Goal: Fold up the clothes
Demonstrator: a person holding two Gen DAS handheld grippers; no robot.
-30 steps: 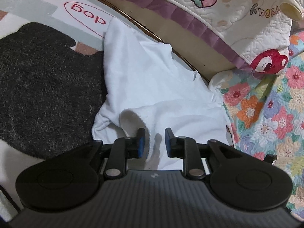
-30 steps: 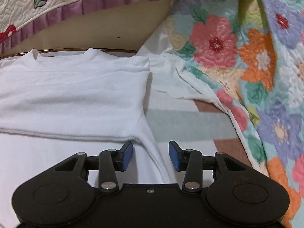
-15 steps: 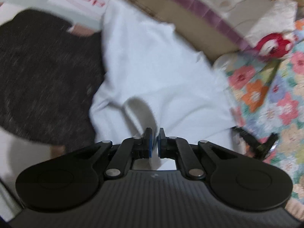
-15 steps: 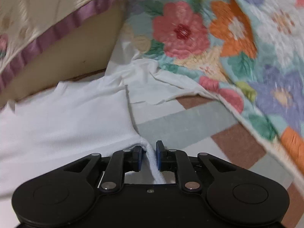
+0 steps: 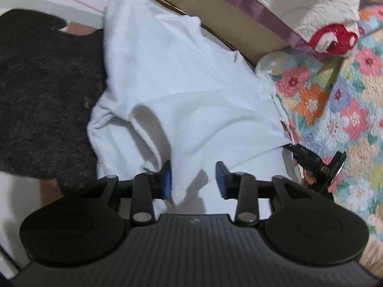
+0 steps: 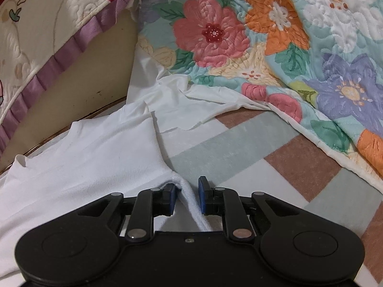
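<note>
White shirt (image 5: 182, 76) spread beside grey garment (image 5: 45, 91). Soft, light, limp; best pinched at hem corners. Left gripper (image 5: 194, 179) wide open, cloth between. Right gripper (image 6: 188, 197) part-open, straddling edge.

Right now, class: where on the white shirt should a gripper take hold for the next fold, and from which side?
Grip the white shirt at its thick folded edge, coming in low from the near side. That edge rises as a ridge between the open right gripper's fingers.
</note>
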